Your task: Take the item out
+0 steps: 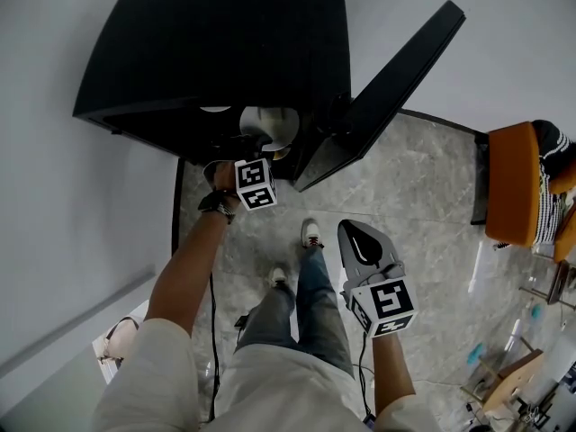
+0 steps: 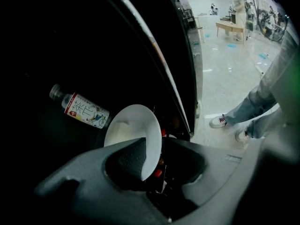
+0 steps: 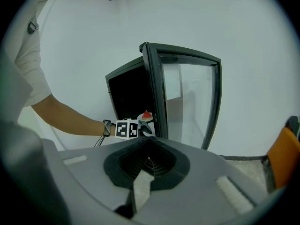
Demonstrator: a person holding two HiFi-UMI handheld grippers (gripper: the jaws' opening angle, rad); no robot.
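**Bowl in the jaws: draw it out level**

My left gripper (image 2: 152, 149) is reached into the tall black cabinet (image 1: 225, 43). Its jaws are closed on the rim of the white round bowl (image 2: 129, 130), with one ribbed pad flat against the inside of the bowl wall. The bowl sits at the front edge of the cabinet's interior, near the door-side corner, tilted up toward my camera. A clear bottle with a white printed label (image 2: 84, 110) lies on its side deeper in, apart from the bowl. Something small and red sits just beside the rim (I can't tell what it is).

A grip on a thin, smooth rim is a weak one, I judge, so I'd pull straight back along the way the jaws point. I'd also keep the wrist from rolling, or the bowl could pivot between the pads. The glass-panelled door (image 3: 192, 102) stands open, but its frame is close on that side, so the bowl needs a clean line past it.

My right gripper (image 3: 149, 149) hangs well back from the cabinet, jaws together and empty, and could support the bowl underneath once it's out.
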